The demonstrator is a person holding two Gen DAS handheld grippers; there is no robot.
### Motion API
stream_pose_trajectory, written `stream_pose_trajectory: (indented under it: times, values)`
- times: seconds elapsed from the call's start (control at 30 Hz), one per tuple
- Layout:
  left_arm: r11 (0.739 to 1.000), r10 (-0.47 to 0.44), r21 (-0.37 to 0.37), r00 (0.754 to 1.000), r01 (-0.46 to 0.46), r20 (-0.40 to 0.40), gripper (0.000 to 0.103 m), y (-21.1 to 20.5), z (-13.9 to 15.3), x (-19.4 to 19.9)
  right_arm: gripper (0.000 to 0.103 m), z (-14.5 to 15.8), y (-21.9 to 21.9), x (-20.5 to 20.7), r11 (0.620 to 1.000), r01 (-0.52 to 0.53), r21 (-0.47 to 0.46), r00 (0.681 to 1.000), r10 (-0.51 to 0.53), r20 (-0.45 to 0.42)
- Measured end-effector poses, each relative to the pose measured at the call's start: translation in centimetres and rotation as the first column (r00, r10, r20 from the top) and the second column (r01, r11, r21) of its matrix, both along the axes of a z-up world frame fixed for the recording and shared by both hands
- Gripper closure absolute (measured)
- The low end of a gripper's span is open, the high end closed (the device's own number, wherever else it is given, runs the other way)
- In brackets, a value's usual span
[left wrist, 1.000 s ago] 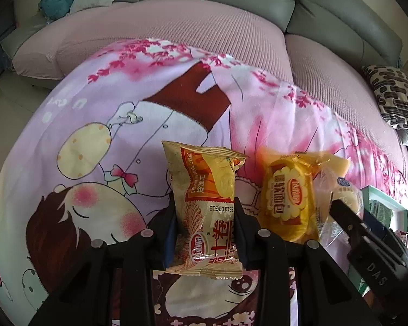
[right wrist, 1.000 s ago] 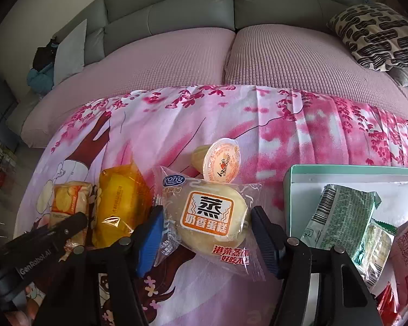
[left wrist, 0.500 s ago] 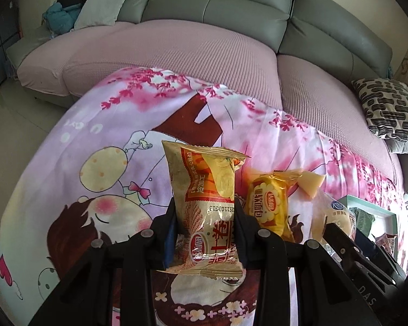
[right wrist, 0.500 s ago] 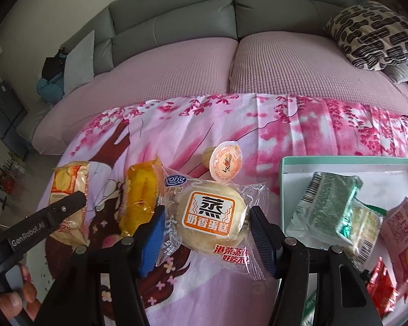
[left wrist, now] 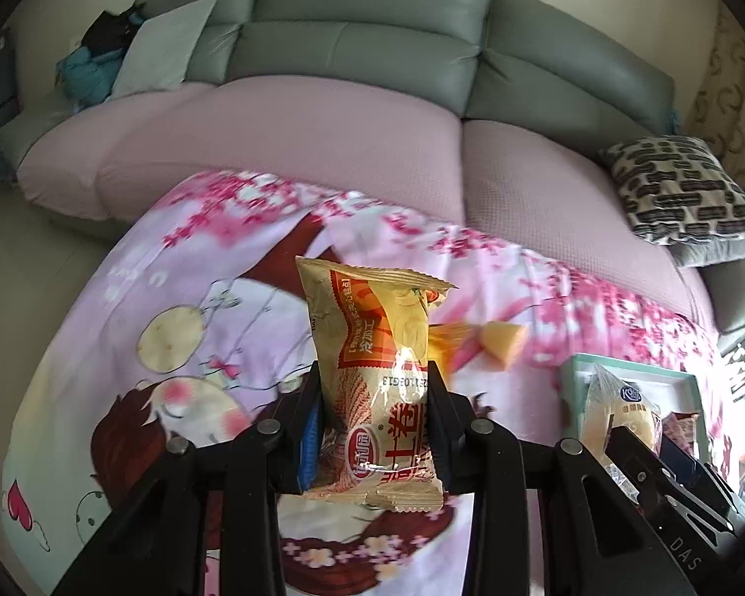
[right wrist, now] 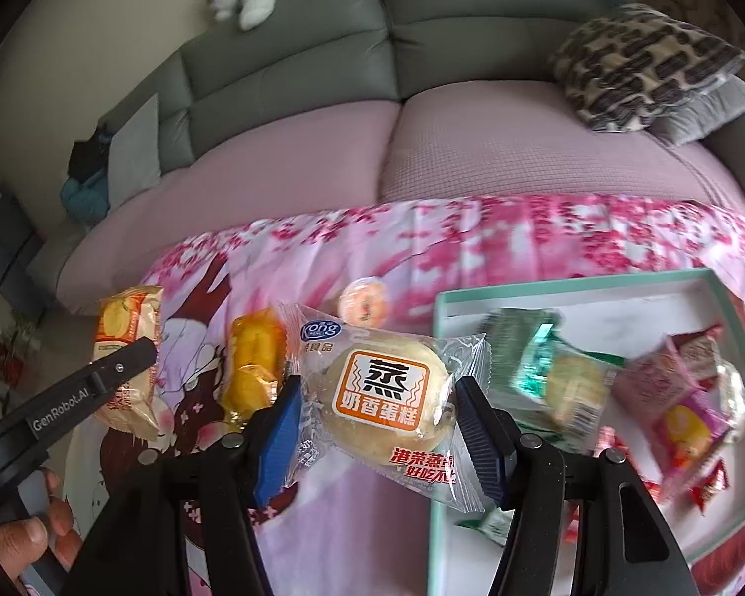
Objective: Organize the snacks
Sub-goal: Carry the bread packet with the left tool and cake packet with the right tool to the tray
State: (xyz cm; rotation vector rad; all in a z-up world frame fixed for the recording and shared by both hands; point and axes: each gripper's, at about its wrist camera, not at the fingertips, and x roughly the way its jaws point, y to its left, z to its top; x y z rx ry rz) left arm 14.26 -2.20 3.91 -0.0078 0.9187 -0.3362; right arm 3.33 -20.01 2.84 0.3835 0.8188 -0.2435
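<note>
My left gripper (left wrist: 375,427) is shut on a tan and orange snack packet (left wrist: 377,377) and holds it above the pink cartoon cloth. The packet also shows in the right wrist view (right wrist: 126,347). My right gripper (right wrist: 375,414) is shut on a clear steamed cake packet (right wrist: 385,392), lifted beside the left edge of the green-rimmed tray (right wrist: 571,285). The cake packet also shows in the left wrist view (left wrist: 606,412). A yellow-orange packet (right wrist: 253,367) and a small jelly cup (right wrist: 362,300) lie on the cloth.
The tray holds several packets, among them a green one (right wrist: 546,367) and pink and red ones (right wrist: 680,397). A grey and pink sofa (right wrist: 372,149) stands behind the cloth-covered table, with a patterned cushion (right wrist: 640,69) at the right.
Both grippers have risen and moved right with their packets. The cake packet now hangs near the tray's left edge. The yellow packet stays on the cloth.
</note>
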Motion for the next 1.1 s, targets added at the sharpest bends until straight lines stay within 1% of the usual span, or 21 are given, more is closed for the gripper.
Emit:
stream_pose_trajectory:
  times: [0.2,0.4,0.5,0.63,0.73,0.87,1.0,1.1]
  values:
    - [0.992,-0.118,-0.050,0.993,0.119,0.024,0.066,-3.6,1.2,-1.5,0.039,1.2,-3.9,-3.3,0.994,0.112,0.002,0.993,-0.112,0.027]
    - [0.970,-0.233,-0.062,0.971,0.236,0.046,0.066,-7.7,1.7,-3.6,0.039,2.1,-9.0,-6.4,0.967,0.255,0.020,0.966,-0.256,0.044]
    - [0.954,-0.292,-0.061,0.955,0.295,0.053,0.066,-9.8,1.8,-4.5,0.039,2.2,-11.3,-7.7,0.948,0.316,0.032,0.947,-0.317,0.048]
    - [0.935,-0.350,-0.036,0.935,0.352,0.054,0.066,-12.5,1.6,-5.8,0.039,2.1,-13.9,-9.4,0.922,0.383,0.053,0.921,-0.386,0.050]
    - [0.916,-0.399,-0.028,0.915,0.401,0.054,0.066,-14.3,1.3,-6.8,0.039,1.9,-15.8,-10.6,0.901,0.430,0.062,0.900,-0.433,0.049]
    - [0.890,-0.456,-0.017,0.889,0.457,0.044,0.066,-16.5,0.7,-8.3,0.039,1.2,-17.7,-11.8,0.870,0.492,0.039,0.869,-0.493,0.024]
    - [0.860,-0.509,-0.006,0.860,0.510,0.039,0.066,-18.7,-0.1,-9.6,0.039,0.1,-19.6,-13.0,0.843,0.534,0.064,0.845,-0.535,-0.003]
    - [0.848,-0.529,-0.008,0.848,0.530,0.028,0.066,-19.9,-1.0,-10.1,0.039,-0.8,-20.5,-13.4,0.830,0.553,0.067,0.833,-0.553,-0.024]
